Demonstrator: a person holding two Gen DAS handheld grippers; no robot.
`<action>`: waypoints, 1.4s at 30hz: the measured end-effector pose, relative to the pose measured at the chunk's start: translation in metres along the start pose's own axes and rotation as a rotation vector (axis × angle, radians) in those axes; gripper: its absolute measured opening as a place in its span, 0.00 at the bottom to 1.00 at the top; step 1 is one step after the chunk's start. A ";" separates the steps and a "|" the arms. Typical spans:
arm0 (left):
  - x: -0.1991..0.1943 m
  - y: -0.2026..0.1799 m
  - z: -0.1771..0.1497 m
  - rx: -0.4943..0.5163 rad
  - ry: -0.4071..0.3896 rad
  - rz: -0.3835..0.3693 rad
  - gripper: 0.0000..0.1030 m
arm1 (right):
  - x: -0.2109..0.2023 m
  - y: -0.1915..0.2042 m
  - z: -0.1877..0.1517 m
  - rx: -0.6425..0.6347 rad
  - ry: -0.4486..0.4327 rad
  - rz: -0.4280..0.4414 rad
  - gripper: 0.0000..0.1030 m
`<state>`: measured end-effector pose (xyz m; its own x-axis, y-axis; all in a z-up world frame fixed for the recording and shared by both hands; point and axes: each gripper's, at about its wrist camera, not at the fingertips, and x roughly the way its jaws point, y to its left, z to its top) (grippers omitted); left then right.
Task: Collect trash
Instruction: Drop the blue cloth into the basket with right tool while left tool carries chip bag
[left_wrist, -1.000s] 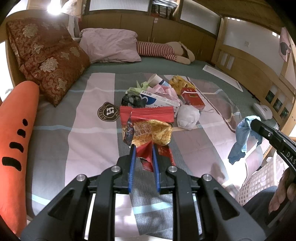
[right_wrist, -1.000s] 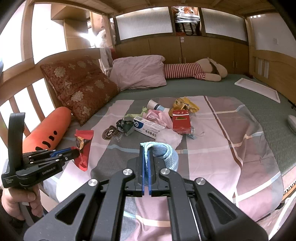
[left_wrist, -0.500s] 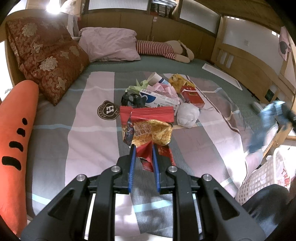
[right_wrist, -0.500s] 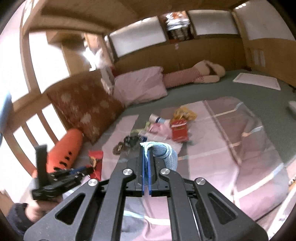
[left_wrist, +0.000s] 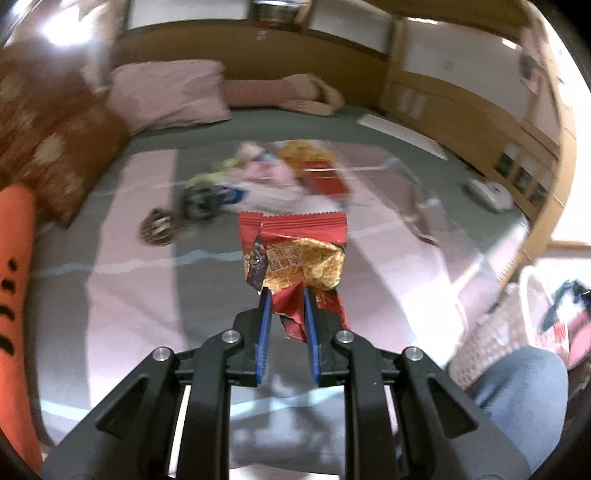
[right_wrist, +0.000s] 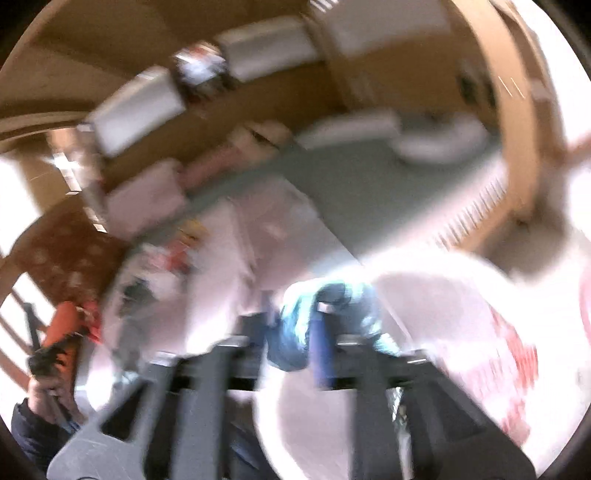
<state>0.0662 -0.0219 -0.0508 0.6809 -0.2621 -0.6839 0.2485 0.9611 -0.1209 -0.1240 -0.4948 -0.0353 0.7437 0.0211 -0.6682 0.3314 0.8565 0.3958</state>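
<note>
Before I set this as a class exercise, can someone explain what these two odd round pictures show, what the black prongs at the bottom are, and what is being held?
There is no robot here. A person holds a hand tool with a two-finger gripper in each hand, and a wide-angle camera on each tool looks along its fingers, hence the round pictures.

The sharper picture is from the left gripper. It is shut on a red snack wrapper, lifted above a bed. More litter lies in a blurred pile further up the bed, beside a pillow.

The very blurred picture is from the right gripper. Its jaws are opening with a blue cloth between them, over a pale bag. The blur hides whether the pads touch the cloth.
</note>
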 end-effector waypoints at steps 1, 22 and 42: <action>-0.001 -0.014 0.001 0.022 0.003 -0.023 0.17 | -0.001 -0.013 -0.002 0.056 0.000 0.005 0.52; 0.000 -0.287 0.027 0.230 0.116 -0.474 0.90 | -0.111 0.032 0.040 -0.054 -0.392 0.063 0.67; -0.024 0.050 -0.007 -0.095 -0.067 0.227 0.95 | 0.079 0.313 -0.032 -0.442 -0.044 0.332 0.71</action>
<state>0.0579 0.0325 -0.0454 0.7565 -0.0404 -0.6527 0.0198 0.9990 -0.0389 0.0202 -0.2083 0.0159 0.7933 0.3137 -0.5217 -0.1935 0.9425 0.2725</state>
